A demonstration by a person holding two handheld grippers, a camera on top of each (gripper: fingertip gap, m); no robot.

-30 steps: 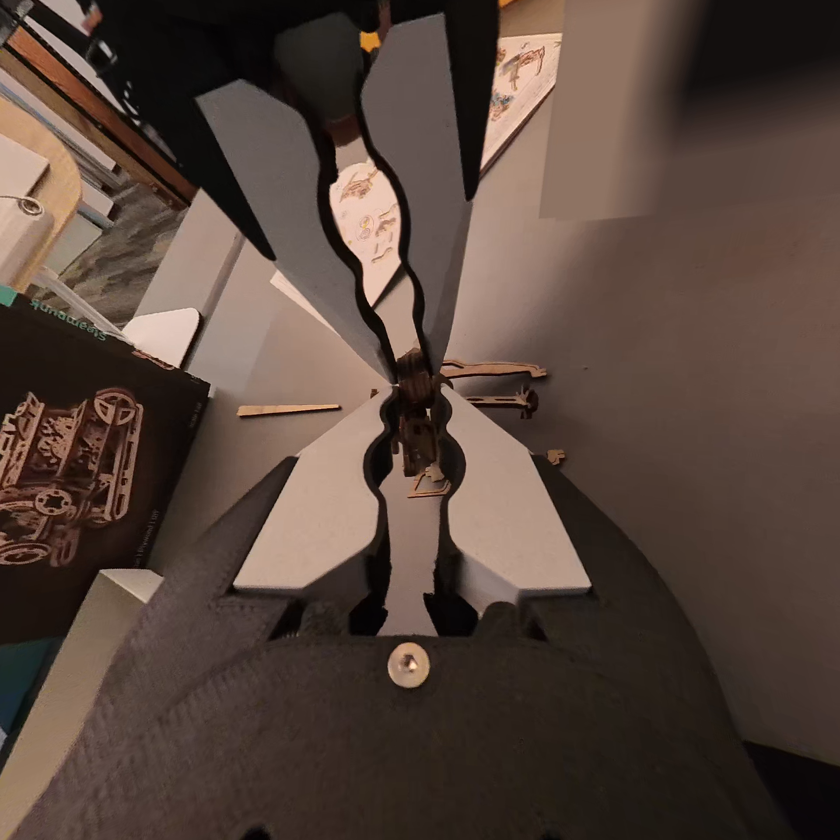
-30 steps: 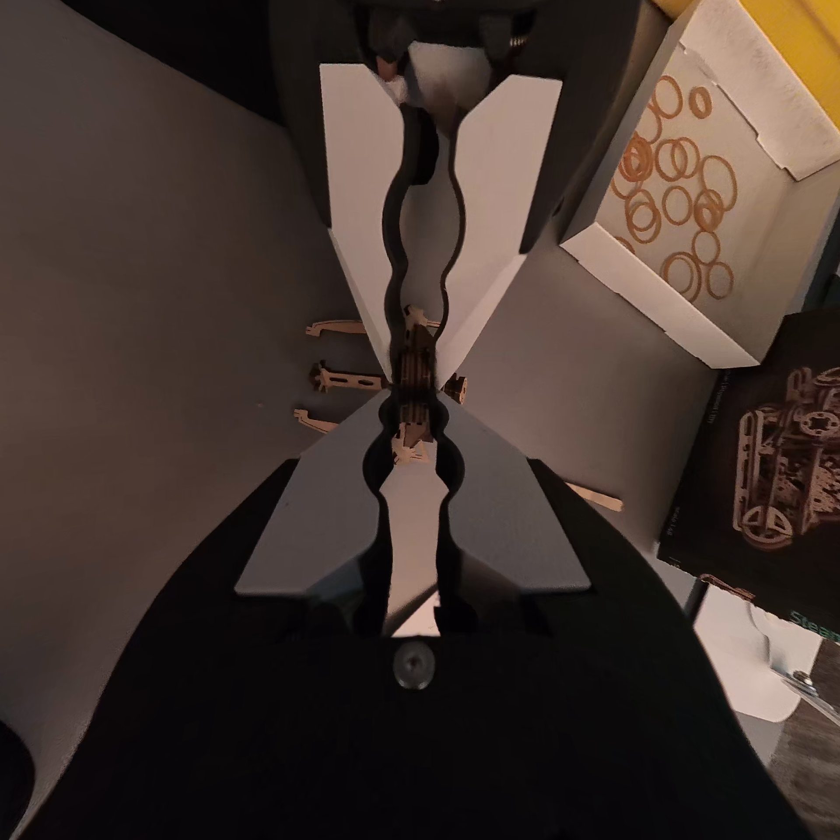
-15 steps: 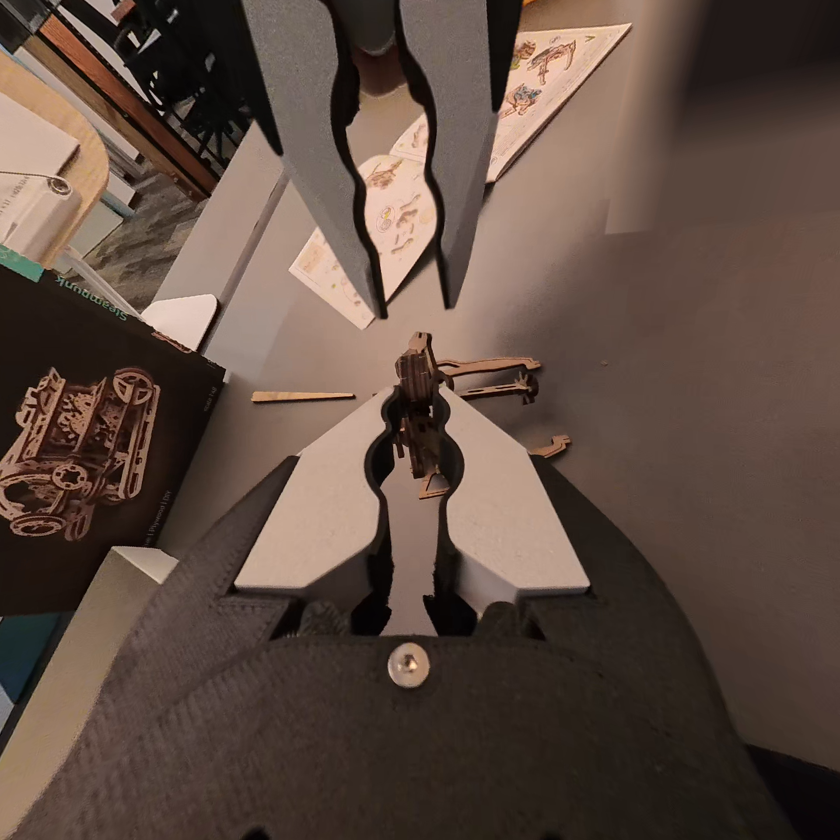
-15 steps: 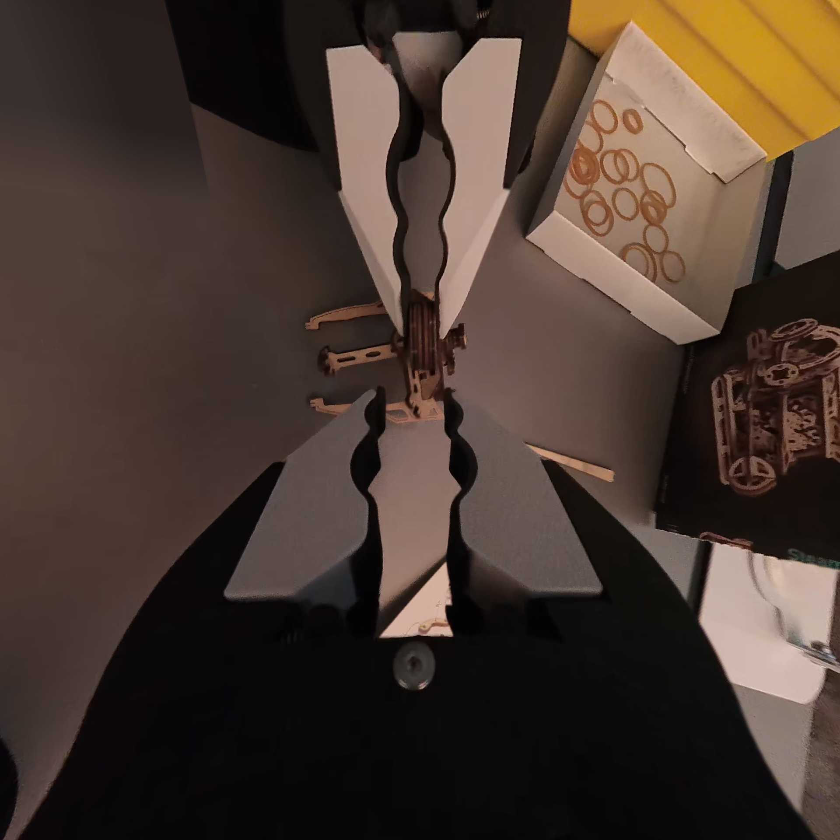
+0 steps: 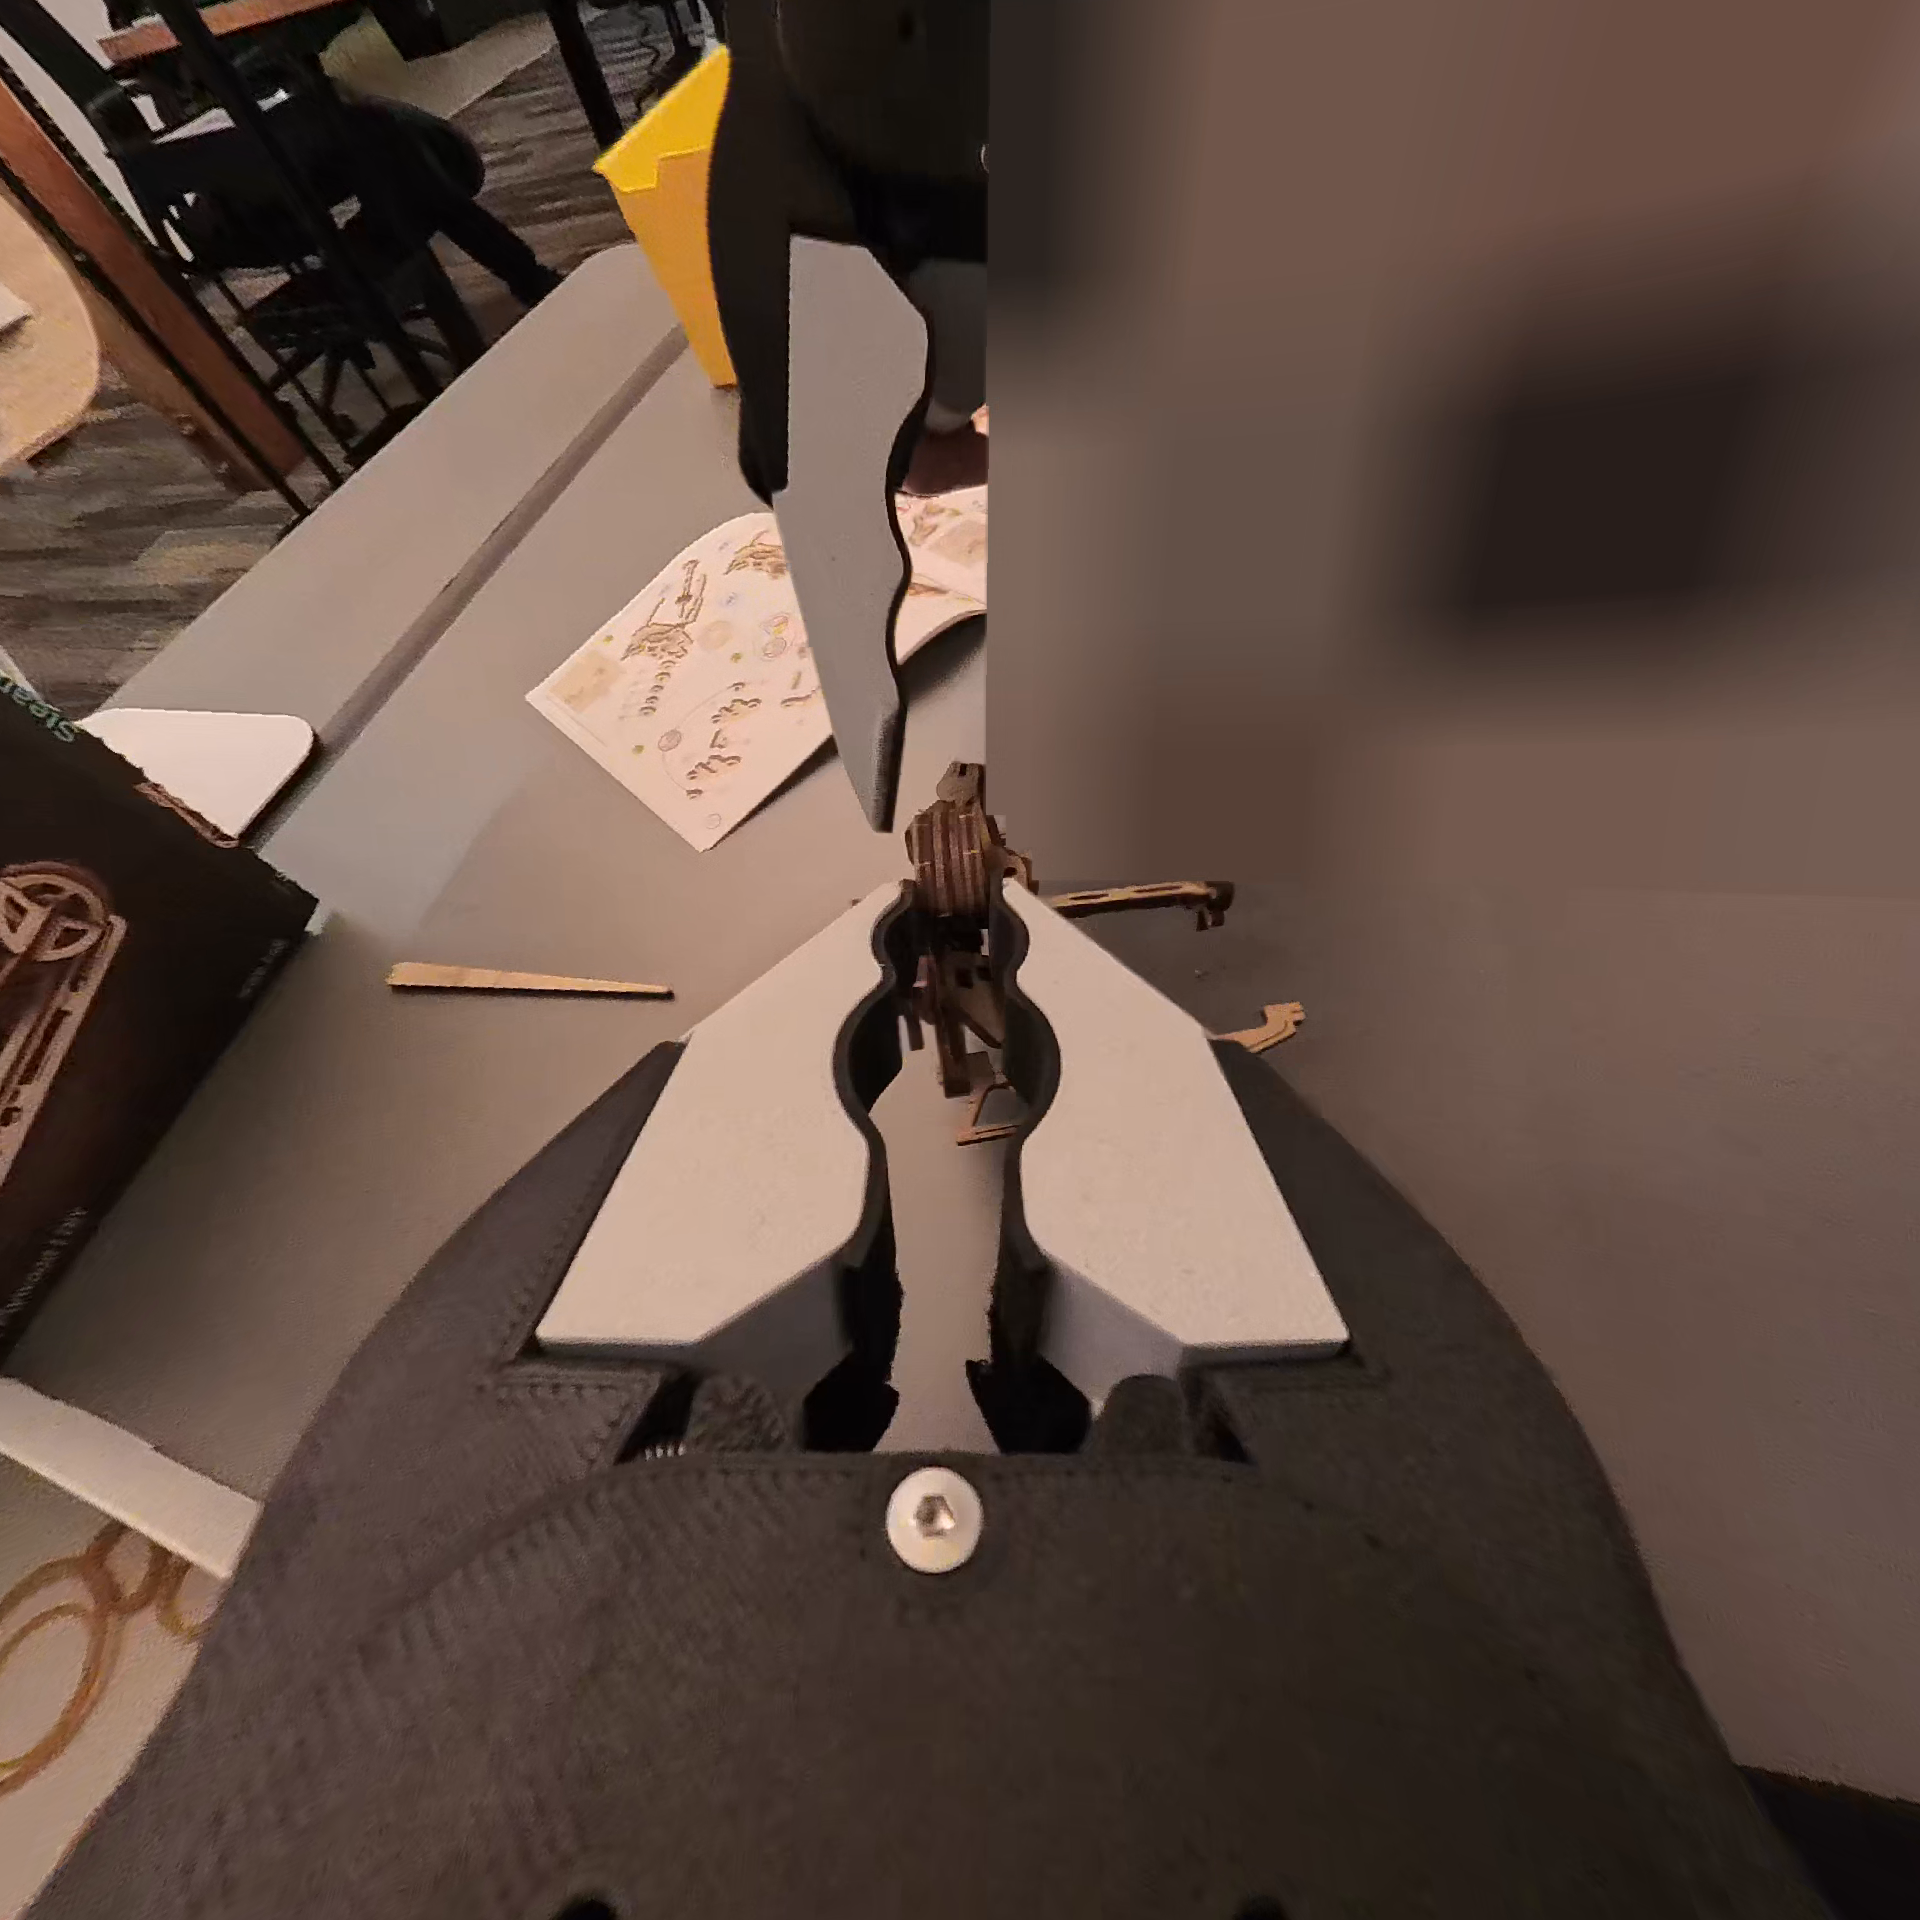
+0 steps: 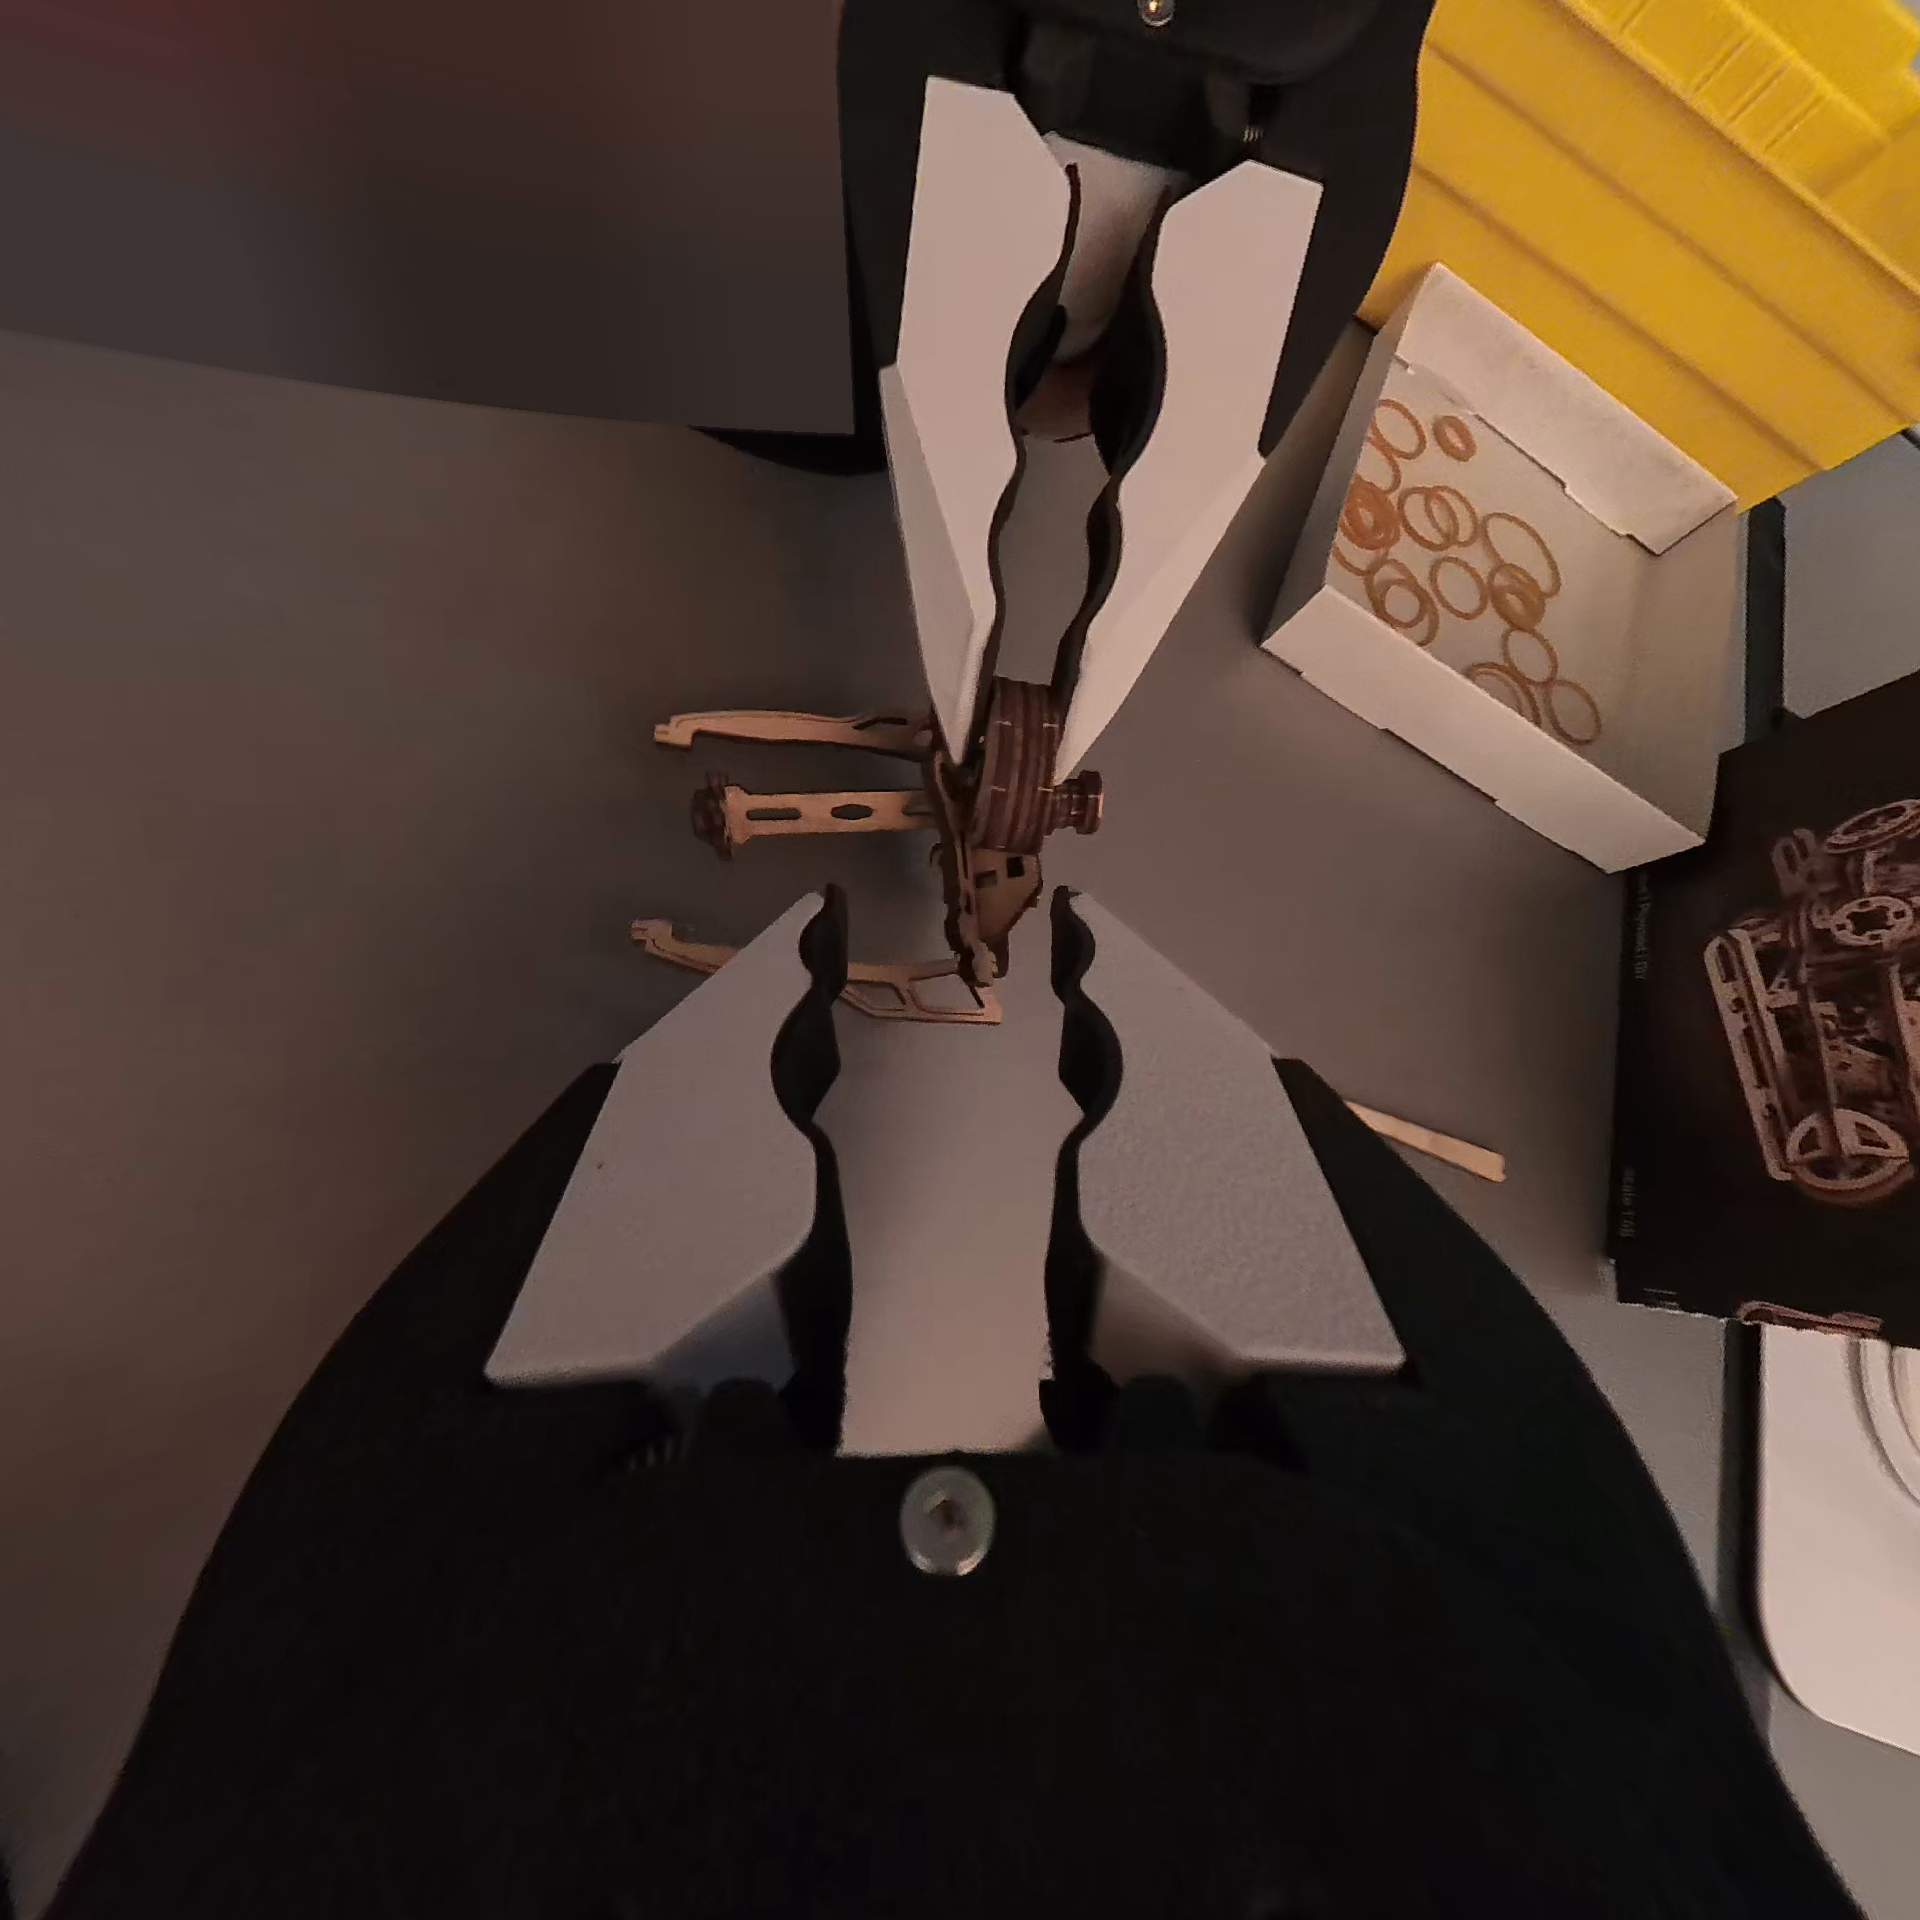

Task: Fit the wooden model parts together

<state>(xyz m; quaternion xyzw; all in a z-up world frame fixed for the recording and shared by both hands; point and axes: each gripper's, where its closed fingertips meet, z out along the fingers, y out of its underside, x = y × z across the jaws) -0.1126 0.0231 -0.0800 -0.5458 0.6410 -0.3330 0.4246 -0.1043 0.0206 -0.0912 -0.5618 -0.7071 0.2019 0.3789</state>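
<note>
My left gripper (image 5: 940, 899) is shut on a small layered wooden assembly (image 5: 951, 862) and holds it upright just above the grey table (image 5: 468, 1091). In the right wrist view the left gripper (image 6: 1013, 753) comes in from the top, clamped on the assembly's (image 6: 1013, 790) round stacked part. My right gripper (image 6: 945, 904) is open and empty, its tips just short of the assembly's lower end. One right finger (image 5: 847, 520) shows in the left wrist view; a blurred patch hides the other. Loose flat wooden parts (image 6: 790, 727) (image 6: 810, 816) (image 6: 894, 997) lie left of the assembly.
A white box of rubber bands (image 6: 1475, 582) and a yellow bin (image 6: 1662, 208) stand at the right. The black kit box (image 6: 1818, 1039) lies at the right edge. A thin wooden stick (image 6: 1423, 1138) and an instruction sheet (image 5: 717, 665) lie on the table. The grippers are tip to tip, or close to it.
My right gripper let go of the assembly, opened wide and drew back from it. My left gripper kept its hold on the assembly.
</note>
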